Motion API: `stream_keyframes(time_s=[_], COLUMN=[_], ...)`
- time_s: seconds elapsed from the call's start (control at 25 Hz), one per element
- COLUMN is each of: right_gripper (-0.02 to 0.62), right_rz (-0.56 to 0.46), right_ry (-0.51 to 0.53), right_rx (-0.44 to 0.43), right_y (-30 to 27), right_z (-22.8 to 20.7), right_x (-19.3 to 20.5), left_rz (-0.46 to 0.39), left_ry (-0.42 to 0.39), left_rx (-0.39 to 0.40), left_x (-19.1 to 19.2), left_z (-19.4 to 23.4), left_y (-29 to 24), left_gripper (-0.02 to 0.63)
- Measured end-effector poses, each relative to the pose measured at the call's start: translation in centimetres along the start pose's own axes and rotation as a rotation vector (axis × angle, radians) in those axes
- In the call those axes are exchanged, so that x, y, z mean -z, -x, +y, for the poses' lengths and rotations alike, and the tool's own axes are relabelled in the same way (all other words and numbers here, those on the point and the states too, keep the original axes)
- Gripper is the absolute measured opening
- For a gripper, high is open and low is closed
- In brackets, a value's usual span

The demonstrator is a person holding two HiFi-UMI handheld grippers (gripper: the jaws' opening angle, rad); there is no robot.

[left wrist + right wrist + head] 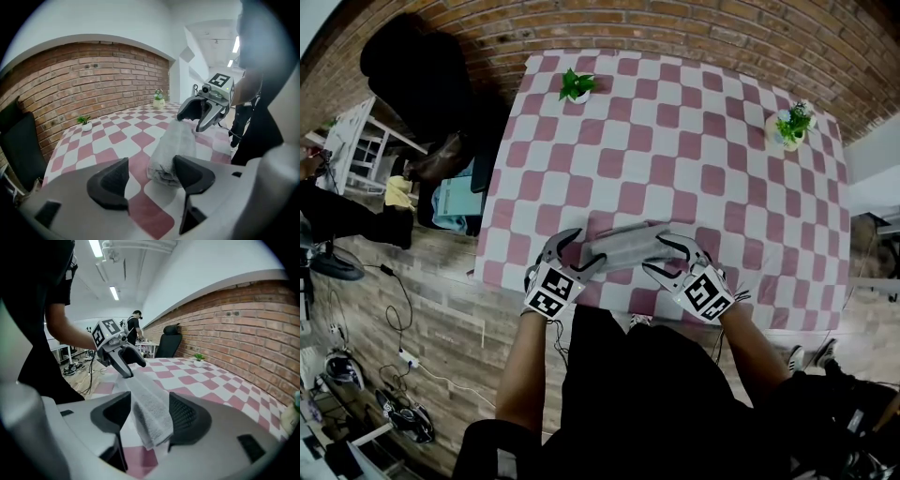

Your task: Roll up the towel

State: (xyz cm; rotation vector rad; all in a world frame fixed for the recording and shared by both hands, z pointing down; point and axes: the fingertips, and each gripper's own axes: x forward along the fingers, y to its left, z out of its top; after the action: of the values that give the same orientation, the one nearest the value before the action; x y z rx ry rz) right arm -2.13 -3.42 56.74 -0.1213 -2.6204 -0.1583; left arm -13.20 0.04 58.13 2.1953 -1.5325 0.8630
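Head view shows the rolled towel (623,247). Left gripper (151,173) gapes at one towel end. Right gripper (149,411) clasps the other end.

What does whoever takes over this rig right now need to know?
Left tool: open, jaws apart; one end of the towel lies by one jaw, not gripped.
Right tool: shut on the towel's other end.
Towel: a long bundle near the checkered table's front edge, between the tools.
Done: it looks mostly rolled.
Left: probably tighten the roll, then release.
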Motion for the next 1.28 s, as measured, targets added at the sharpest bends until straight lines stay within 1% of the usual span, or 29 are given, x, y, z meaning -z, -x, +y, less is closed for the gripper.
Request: stream_keyframes(time_s=[0.08, 0.2, 0.4, 0.6, 0.72, 0.88, 0.96, 1.04, 1.12, 1.28], right_gripper=[0.245, 0.246, 0.245, 0.245, 0.245, 0.242, 0.222, 0.189, 0.155, 0.061], right_rz=[0.021, 0.054, 0.016, 0.016, -0.019, -0.082, -0.119, -0.164, -0.216, -0.346], right_ry=[0.009, 0.036, 0.032, 0.033, 0.028, -0.025, -0.046, -0.067, -0.083, -0.100], right_rx=[0.027, 0.051, 0.090, 0.100, 0.105, 0.115, 0.138, 0.168, 0.199, 0.262], right_y=[0.0, -0.3, 0.1, 0.2, 0.6, 1.7, 2.6, 3.8, 5.2, 8.3], right_z=[0.2, 0.8, 0.7, 0.8, 0.8, 0.8, 0.3, -0.3, -0.9, -2.2], right_x=[0.3, 0.7, -0.4, -0.6, -1.2, -2.5, -3.5, -4.9, -6.8, -10.9], left_rz=[0.010, -0.002, -0.030, -0.046, -0.096, -0.174, -0.222, -0.275, -0.328, -0.420], left_ry=[-0.013, -0.003, 0.013, 0.044, 0.084, 0.127, 0.141, 0.148, 0.147, 0.113], left_rx=[-0.021, -0.051, -0.087, -0.094, -0.114, -0.150, -0.169, -0.188, -0.211, -0.268], left_x=[0.0, -0.1, -0.6, -0.6, -1.2, -2.8, -4.0, -5.5, -7.2, -10.3], left_z=[-0.1, -0.3, -0.4, -1.1, -1.2, -1.1, -1.1, -1.1, -1.3, -1.8], left_y=[0.2, 0.3, 1.1, 1.6, 2.2, 3.7, 4.8, 6.2, 7.7, 10.3], left_gripper=[0.304, 0.295, 0.302, 0.303, 0.304, 0.302, 0.295, 0.266, 0.219, 0.132])
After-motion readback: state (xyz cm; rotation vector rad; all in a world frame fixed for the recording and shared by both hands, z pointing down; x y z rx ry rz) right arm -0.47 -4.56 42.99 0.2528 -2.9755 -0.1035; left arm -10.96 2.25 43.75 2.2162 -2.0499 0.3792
